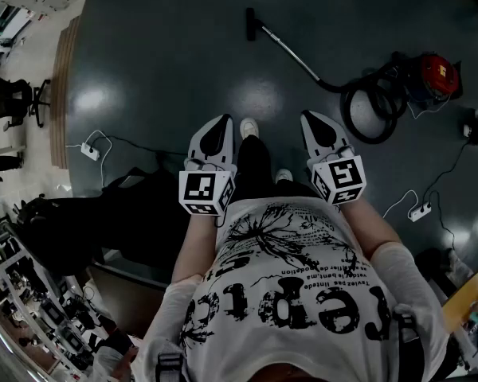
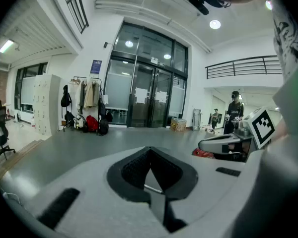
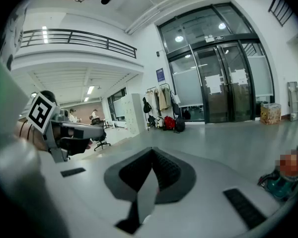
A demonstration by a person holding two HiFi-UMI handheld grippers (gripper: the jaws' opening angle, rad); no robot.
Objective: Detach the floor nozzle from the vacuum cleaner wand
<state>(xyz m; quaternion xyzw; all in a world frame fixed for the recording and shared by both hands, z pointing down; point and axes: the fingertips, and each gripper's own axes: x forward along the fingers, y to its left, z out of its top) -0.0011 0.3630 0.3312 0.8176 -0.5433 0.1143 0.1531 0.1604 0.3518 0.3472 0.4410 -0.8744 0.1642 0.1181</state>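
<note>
Floor nozzle (image 1: 252, 22) is lying on the dark floor (image 1: 167, 54) far ahead of the person, joined to the wand (image 1: 291, 54). Wand is running back to the coiled hose (image 1: 365, 114) and red vacuum body (image 1: 435, 75), off to the right. Left gripper (image 1: 222, 121) and right gripper (image 1: 310, 118) are hovering side by side above the person's shoes (image 1: 249, 126), well apart from the nozzle. Both are tilting slightly down, with jaws pressing together and gripping nothing.
</note>
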